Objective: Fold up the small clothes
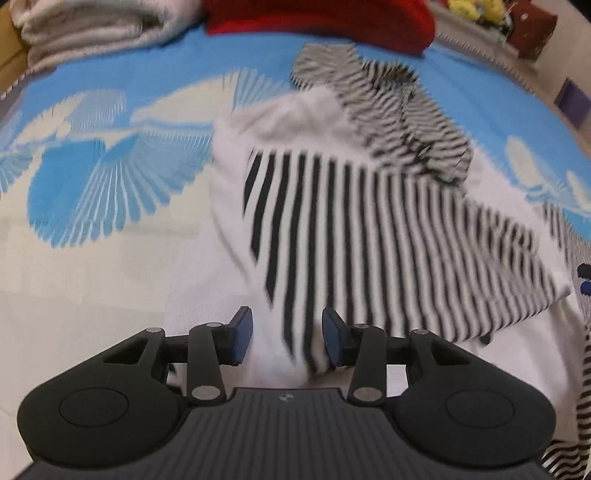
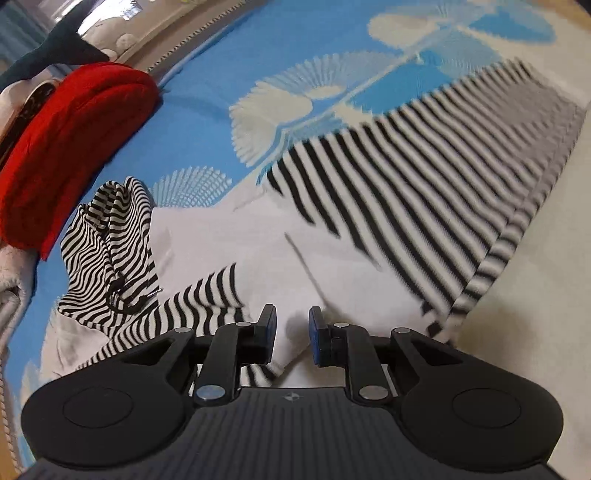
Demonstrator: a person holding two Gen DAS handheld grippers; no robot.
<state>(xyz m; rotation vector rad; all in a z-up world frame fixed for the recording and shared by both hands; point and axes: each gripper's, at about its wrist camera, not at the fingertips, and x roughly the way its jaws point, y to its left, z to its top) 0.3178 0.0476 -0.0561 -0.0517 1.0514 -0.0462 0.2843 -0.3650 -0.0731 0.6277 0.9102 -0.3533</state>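
Observation:
A small black-and-white striped garment (image 1: 388,229) with white panels lies spread on the blue and cream patterned bed cover (image 1: 92,184). Its striped hood (image 1: 388,107) is bunched at the far end. My left gripper (image 1: 288,341) is open, with a fold of the garment's near edge between its blue pads. In the right wrist view the same garment (image 2: 406,192) lies ahead, its hood (image 2: 110,243) at the left. My right gripper (image 2: 292,338) is open, with white cloth of the garment between its pads.
A red cushion (image 1: 317,18) lies at the far edge of the bed, also in the right wrist view (image 2: 70,136). A folded grey-white blanket (image 1: 92,29) sits far left. Shelves and clutter (image 1: 524,26) stand beyond the bed.

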